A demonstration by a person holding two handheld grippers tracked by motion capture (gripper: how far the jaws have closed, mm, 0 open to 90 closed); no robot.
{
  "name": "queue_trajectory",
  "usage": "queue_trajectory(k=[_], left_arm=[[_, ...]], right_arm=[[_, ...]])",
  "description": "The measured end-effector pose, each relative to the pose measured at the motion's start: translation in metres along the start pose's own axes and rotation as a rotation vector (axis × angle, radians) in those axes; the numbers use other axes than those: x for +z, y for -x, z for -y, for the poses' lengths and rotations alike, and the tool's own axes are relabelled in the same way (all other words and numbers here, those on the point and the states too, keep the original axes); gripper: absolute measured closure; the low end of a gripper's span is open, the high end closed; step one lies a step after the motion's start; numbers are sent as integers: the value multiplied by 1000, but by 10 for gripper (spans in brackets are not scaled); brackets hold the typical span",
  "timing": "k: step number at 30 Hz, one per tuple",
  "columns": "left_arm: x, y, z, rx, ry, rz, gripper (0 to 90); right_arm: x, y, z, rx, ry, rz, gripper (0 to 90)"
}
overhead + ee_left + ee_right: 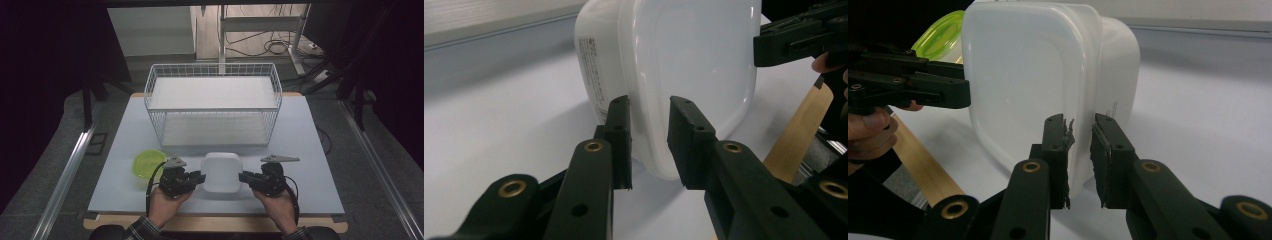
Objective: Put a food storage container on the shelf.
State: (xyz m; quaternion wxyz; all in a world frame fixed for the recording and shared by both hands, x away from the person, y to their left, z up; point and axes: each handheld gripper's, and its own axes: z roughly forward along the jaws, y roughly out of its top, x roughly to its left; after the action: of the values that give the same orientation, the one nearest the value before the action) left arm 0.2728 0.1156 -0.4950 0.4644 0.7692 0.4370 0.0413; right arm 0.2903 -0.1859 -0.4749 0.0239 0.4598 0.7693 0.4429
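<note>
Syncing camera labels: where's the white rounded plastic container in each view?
High view: white rounded plastic container at front centre of the table, between both tongs.
Left gripper view: upper centre, its rim between the jaws.
Right gripper view: upper centre, its rim between the jaws.
Shared landmark: lime-green plastic bowl.

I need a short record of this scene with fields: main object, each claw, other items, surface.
main object: white lidded plastic container, lid up, near the front edge of the table
left claw: at the container's left side; jaws apart astride its rim, not closed on it
right claw: at the container's right side; jaws narrowly apart astride the rim
other items: green bowl left of the left claw; white wire basket behind the container, nothing visible inside
surface: pale blue table top
</note>
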Motion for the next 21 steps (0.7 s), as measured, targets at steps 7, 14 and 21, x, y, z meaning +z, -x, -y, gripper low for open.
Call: queue_trajectory(k=[7, 14, 21], left_arm=[[4, 3, -1, 2, 13, 5, 707], [-2, 4, -7, 8, 47, -9, 704], [-8, 4, -18, 23, 70, -20, 710]], right_arm=[[-3, 2, -3, -1, 42, 12, 763], [-1, 2, -5, 3, 49, 10, 754], [-3, 0, -14, -1, 71, 8, 754]])
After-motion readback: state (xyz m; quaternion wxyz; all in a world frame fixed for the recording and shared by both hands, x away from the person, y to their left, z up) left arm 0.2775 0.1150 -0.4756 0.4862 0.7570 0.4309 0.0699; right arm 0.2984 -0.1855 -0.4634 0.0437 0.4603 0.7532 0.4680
